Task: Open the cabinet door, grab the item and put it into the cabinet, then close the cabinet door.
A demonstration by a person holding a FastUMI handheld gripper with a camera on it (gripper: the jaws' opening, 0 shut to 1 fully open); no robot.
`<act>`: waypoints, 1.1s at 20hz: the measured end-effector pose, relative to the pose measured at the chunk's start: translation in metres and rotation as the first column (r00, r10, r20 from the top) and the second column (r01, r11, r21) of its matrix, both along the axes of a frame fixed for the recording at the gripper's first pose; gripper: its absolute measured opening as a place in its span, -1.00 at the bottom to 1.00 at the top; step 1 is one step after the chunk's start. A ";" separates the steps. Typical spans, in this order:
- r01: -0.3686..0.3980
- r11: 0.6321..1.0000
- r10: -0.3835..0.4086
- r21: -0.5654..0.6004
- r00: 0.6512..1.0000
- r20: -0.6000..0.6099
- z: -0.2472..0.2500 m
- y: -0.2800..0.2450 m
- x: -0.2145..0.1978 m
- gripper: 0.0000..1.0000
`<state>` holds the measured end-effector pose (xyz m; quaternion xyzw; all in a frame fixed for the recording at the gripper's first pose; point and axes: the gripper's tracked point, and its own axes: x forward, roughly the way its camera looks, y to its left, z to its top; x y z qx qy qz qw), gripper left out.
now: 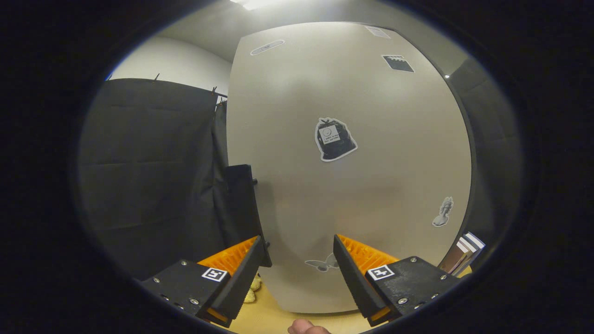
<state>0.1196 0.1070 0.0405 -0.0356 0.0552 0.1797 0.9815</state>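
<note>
A pale grey cabinet door (371, 185) with several stickers stands close ahead of me. A black handle (241, 204) runs down the door's left edge. My gripper (298, 241) is open, its fingers spread before the lower part of the door with nothing between them. The left fingertip (257, 248) sits right by the lower end of the handle; I cannot tell if they touch. A pale yellow item (254, 288) lies on the wooden table (274, 320) below the left finger, mostly hidden by it. Whether the door is fully shut I cannot tell.
Black cloth (153, 176) hangs to the left of the cabinet. Some upright books (464, 257) stand at the door's lower right corner. A person's fingertip (306, 328) shows below the fingers.
</note>
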 end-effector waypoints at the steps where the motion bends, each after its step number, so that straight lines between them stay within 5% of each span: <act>1: 0.004 1.000 -0.004 0.005 1.000 -0.008 0.000 0.000 0.000 0.88; 22: 0.193 0.981 -0.191 0.033 0.980 -0.061 -0.004 -0.079 -0.095 0.86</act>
